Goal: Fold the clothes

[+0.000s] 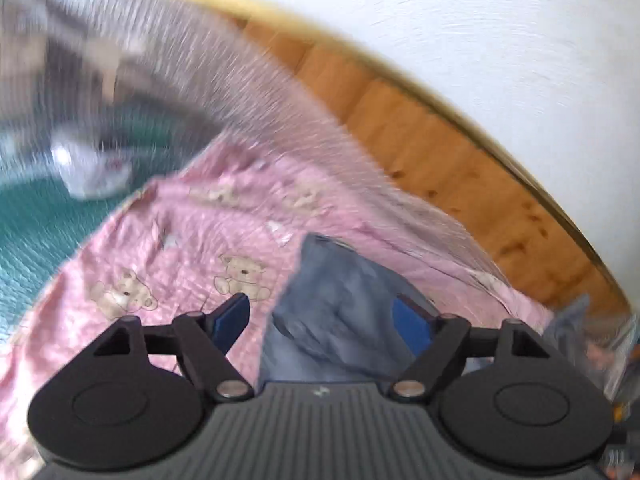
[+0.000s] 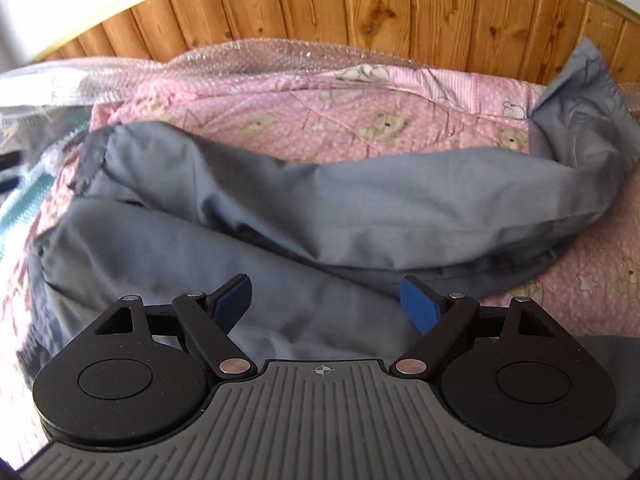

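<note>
On the pink teddy-bear quilt (image 2: 304,120), the grey garment (image 2: 280,200) is lying crumpled, soft and limp. Both the left tool (image 1: 322,322) and right tool (image 2: 326,300) are hovering over it, jaws apart, gripping nothing. I'd be pinching the hemmed corner at ten o'clock.

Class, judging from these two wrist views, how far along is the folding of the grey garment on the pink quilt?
Done: the grey garment lies doubled over itself on the pink teddy-bear quilt, though rumpled, not flat. In hand: nothing; the left gripper and right gripper both stand open, cloth below them but ungripped. Left: smoothing the bunched folds and tucking in the end that sticks up toward the wooden headboard.
</note>
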A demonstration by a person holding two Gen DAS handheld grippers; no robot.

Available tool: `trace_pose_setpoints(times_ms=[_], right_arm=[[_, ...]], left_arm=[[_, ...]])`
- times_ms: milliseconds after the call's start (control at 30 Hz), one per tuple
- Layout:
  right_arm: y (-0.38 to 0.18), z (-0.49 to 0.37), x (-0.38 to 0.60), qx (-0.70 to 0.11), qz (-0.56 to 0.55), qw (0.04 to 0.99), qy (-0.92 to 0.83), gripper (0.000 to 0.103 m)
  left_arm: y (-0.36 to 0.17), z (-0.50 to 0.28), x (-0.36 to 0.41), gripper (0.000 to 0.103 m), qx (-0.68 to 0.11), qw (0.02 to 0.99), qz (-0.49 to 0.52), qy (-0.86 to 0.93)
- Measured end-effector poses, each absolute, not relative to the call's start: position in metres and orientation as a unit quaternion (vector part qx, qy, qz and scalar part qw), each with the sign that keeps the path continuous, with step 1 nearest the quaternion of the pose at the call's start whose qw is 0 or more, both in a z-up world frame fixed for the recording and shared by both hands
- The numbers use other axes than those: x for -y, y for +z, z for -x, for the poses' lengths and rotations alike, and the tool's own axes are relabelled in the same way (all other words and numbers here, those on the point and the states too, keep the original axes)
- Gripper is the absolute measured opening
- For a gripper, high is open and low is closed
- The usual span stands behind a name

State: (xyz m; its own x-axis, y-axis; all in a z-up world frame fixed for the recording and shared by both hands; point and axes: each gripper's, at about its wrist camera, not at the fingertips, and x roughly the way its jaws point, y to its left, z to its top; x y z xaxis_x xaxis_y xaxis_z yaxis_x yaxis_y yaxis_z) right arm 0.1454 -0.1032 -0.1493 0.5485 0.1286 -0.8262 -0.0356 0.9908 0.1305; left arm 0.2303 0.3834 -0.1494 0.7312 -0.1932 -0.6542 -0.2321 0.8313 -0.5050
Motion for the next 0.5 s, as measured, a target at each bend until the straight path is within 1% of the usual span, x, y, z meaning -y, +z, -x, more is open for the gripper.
trace_pose_setpoints(times_ms=[100,200,233,267,300,333,367,400,467,500], right_arm=[[-0.139,-0.156,0.091,-0.469,-0.035,0.88,0.07,0.085],[-0.13,-0.163,0.095,-0.463,-0.026,0.882,0.081,0.087],[-0.127,-0.165,0.103,-0.462,-0.022,0.884,0.072,0.087],[-0.125,-0.168,0.114,-0.46,-0.013,0.886,0.054,0.087],[-0.122,-0.174,0.127,-0.456,0.005,0.89,0.027,0.088],[-0.119,-0.181,0.142,-0.449,0.03,0.893,-0.005,0.089],[-0.117,-0.189,0.157,-0.442,0.055,0.894,-0.037,0.09],[-0.116,-0.201,0.174,-0.434,0.08,0.895,-0.071,0.091],[-0.12,-0.229,0.211,-0.421,0.12,0.89,-0.131,0.097],[-0.125,-0.245,0.233,-0.421,0.123,0.885,-0.157,0.098]], left_arm=[[-0.178,-0.281,-0.399,0.08,-0.396,0.866,0.307,0.012],[-0.189,-0.309,-0.389,0.08,-0.402,0.855,0.328,-0.027],[-0.192,-0.317,-0.385,0.078,-0.403,0.851,0.335,-0.041],[-0.193,-0.322,-0.379,0.066,-0.404,0.849,0.337,-0.056],[-0.191,-0.324,-0.373,0.057,-0.404,0.848,0.334,-0.073],[-0.189,-0.326,-0.366,0.032,-0.405,0.847,0.332,-0.09],[-0.186,-0.328,-0.36,0.011,-0.406,0.848,0.325,-0.102],[-0.183,-0.328,-0.356,0.007,-0.406,0.85,0.316,-0.109],[-0.18,-0.327,-0.35,0.008,-0.408,0.851,0.31,-0.114],[-0.18,-0.328,-0.349,0.011,-0.411,0.851,0.306,-0.11]])
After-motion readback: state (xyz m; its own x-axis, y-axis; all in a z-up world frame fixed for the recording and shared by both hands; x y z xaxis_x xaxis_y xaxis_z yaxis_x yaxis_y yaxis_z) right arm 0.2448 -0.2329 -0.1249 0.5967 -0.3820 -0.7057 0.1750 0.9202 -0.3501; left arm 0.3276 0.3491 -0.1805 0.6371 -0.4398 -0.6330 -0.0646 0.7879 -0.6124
